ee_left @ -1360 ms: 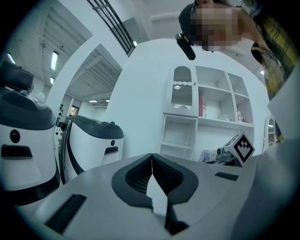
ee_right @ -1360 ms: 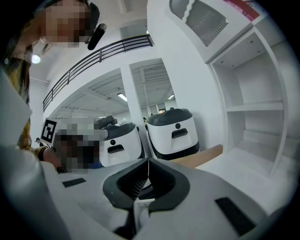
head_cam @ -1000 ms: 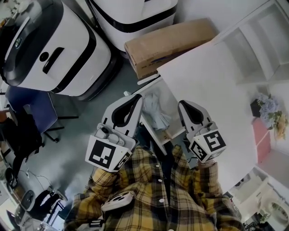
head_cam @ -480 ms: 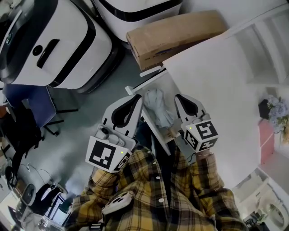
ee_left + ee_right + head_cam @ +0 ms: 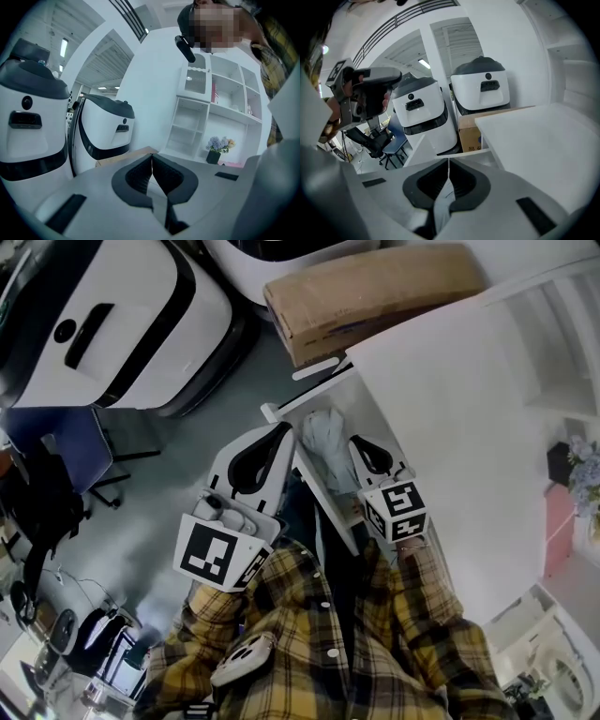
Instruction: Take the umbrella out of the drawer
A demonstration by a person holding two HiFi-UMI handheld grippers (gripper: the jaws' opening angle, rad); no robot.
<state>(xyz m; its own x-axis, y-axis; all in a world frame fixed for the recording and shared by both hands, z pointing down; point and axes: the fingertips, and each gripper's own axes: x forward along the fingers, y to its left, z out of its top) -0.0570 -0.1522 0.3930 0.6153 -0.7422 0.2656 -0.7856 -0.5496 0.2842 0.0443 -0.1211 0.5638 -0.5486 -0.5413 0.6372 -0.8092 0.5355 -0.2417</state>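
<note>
Wears a yellow plaid shirt (image 5: 328, 643) along the bottom edge of the head view. Holds the left gripper (image 5: 283, 428) at lower centre-left, closed tip to tip, nose aimed toward the upper right, just left of the open drawer (image 5: 314, 395). Holds the right gripper (image 5: 355, 441) just right of centre, likewise closed with its tips meeting, nose dipped over the drawer. Shows the umbrella (image 5: 328, 442) at the centre of the frame, pale grey and folded, lying inside the drawer between the two gripper noses; just beside the right one, contact impossible to tell. Fills the right half with a white desk (image 5: 450, 409). Has a cardboard box (image 5: 375, 296) at top centre, touching the desk's far corner. Places white machines (image 5: 122, 324) with black bands at upper left, a blue chair (image 5: 66, 451) at the left edge, and a white shelf (image 5: 562, 324) in the upper right corner.
</note>
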